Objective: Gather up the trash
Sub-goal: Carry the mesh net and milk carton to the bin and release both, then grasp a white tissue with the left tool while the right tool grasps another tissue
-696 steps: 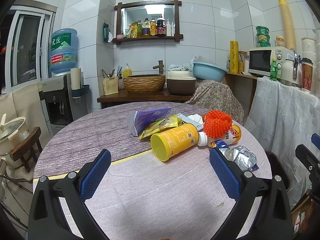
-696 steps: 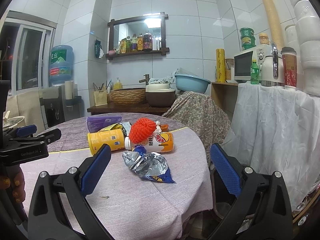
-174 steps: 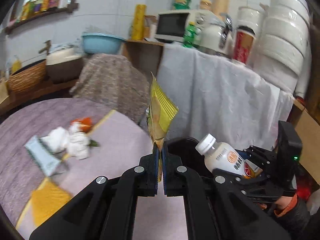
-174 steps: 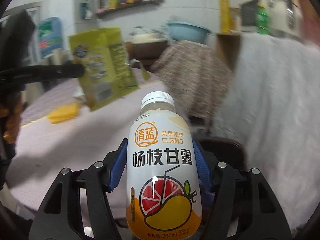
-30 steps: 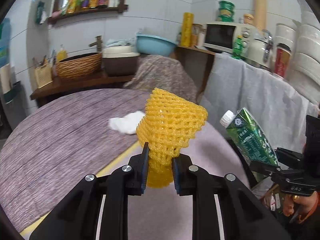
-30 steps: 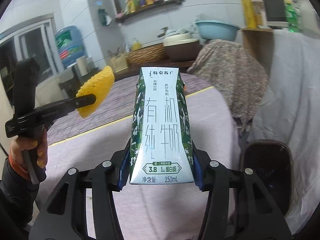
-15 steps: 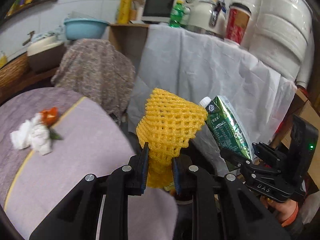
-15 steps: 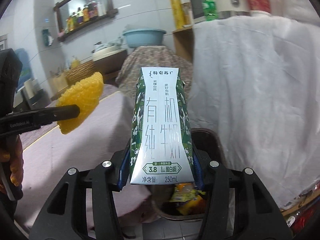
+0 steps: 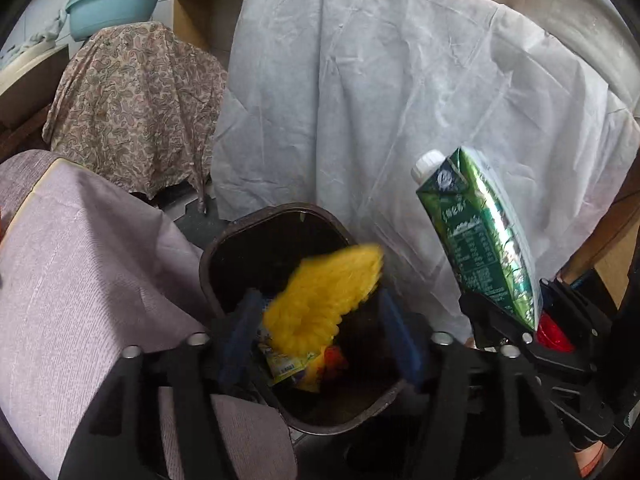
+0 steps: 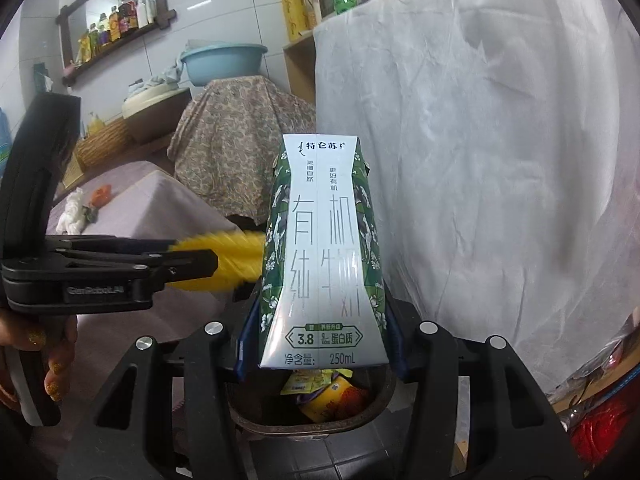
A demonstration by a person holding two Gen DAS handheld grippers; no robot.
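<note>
**A:** What does the room look like?

**B:** A round table (image 9: pixel 80 264) covered in a greyish-lilac cloth fills the lower left of the left wrist view. Just past its edge, on the floor, stands a dark brown trash bin (image 9: pixel 240 240) holding yellow and orange wrappers (image 10: pixel 320 394). Behind the bin hangs a crumpled white sheet (image 9: pixel 380 100), and to its left a paisley cloth (image 9: pixel 132 96) is draped over something. A light blue basin (image 10: pixel 222 62) sits above that cloth, and a wall shelf with bottles (image 10: pixel 116 16) shows in the right wrist view. On the table, well apart from the bin, lie a white tissue wad (image 10: pixel 72 214) and a small orange scrap (image 10: pixel 100 194).

**B:** And the grippers?

**A:** The left gripper (image 9: pixel 320 344) points down over the bin's mouth, its blue pads spread wide apart. Between them a yellow foam net (image 9: pixel 320 296), blurred, touches neither pad and hangs above the trash. The right gripper (image 10: pixel 320 340) is clamped on a green and white milk carton (image 10: pixel 322 256), held upright by its lower sides, directly above the bin's near rim. In the left wrist view that carton (image 9: pixel 484 240) leans to the right of the bin, white cap uppermost. A hand with glittery yellow nails (image 10: pixel 56 360) grips the left tool's handle.
</note>
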